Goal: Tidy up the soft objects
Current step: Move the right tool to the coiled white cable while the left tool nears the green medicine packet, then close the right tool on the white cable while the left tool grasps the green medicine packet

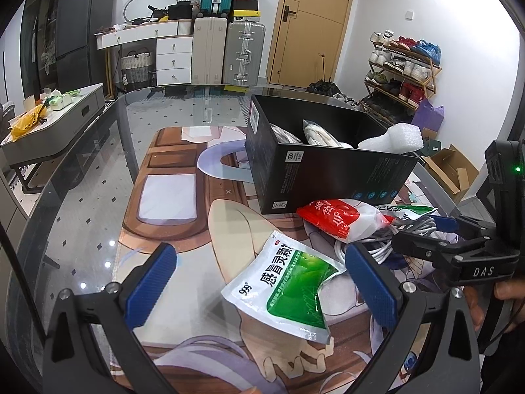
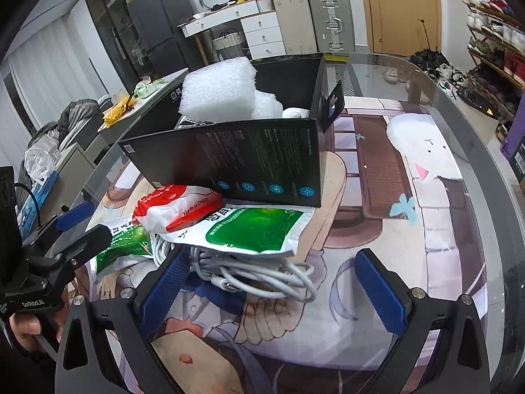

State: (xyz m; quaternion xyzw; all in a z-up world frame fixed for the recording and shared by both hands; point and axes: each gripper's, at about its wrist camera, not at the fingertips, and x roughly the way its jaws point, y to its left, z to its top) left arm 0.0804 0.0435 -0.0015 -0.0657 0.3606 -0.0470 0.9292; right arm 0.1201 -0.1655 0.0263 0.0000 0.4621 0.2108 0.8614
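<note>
Glass table (image 1: 98, 177) w/ printed mat (image 2: 377, 151), suitcases (image 1: 244, 52), shoe rack (image 1: 403, 69)

Left hand-held gripper (image 1: 261, 282) spread wide around green sachet (image 1: 288, 292).

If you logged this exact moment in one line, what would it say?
left gripper: open over green-white sachet | right gripper: open at white coiled cable | black cardboard box: holds white foam block

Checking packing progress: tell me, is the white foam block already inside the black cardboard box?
Yes, the white foam block sits in the open black cardboard box, sticking up above its rim.
</note>
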